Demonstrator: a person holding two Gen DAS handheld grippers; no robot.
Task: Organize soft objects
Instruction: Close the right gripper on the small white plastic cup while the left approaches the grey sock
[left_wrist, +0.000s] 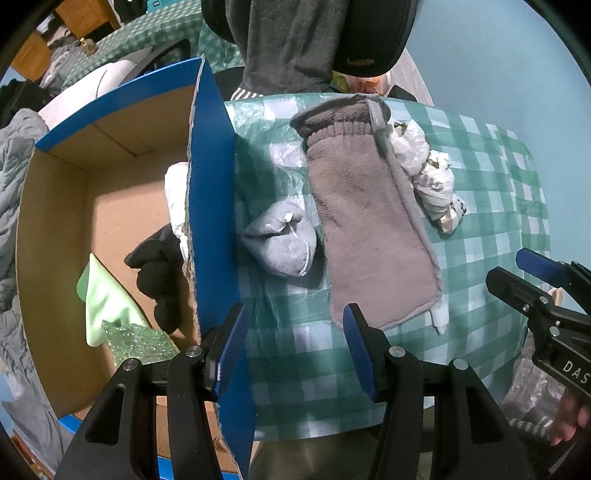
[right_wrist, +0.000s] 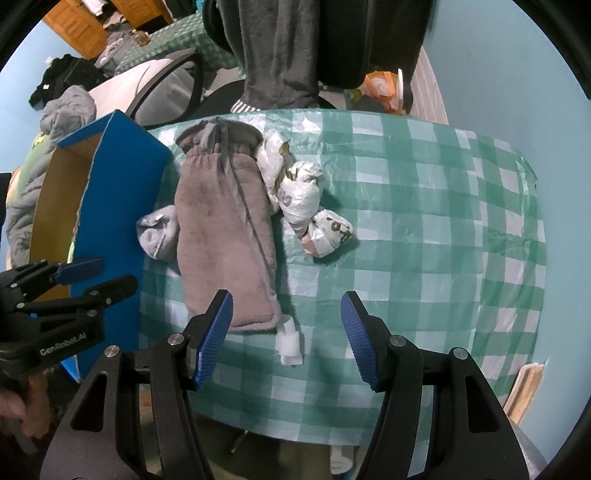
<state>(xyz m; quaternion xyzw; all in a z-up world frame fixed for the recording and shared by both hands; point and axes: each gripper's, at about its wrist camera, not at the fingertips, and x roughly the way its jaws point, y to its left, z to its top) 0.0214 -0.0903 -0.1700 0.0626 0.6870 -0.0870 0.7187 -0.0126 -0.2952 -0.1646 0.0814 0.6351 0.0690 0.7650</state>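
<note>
Soft grey pouch (left_wrist: 373, 229) lies on your checked cloth (left_wrist: 491, 192); left gripper (left_wrist: 291, 349) and right gripper (right_wrist: 286, 338) are wide, holding nothing.

The green-checked worktop (right_wrist: 424, 206) is occupied by a grey fleece pouch (right_wrist: 221, 229), a pale grey sock (right_wrist: 157, 230), knotted plastic bags (right_wrist: 306, 199) and a blue box (right_wrist: 110, 206).

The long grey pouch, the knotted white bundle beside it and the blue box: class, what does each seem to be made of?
Long grey pouch: plush fleece, probably; matte fuzzy nap, gathered neck.
Knotted white bundle: thin plastic bag film, likely; glossy, crinkled, printed.
Blue box: corrugated cardboard; brown inside, fluted torn edge, smooth blue outer face.
</note>
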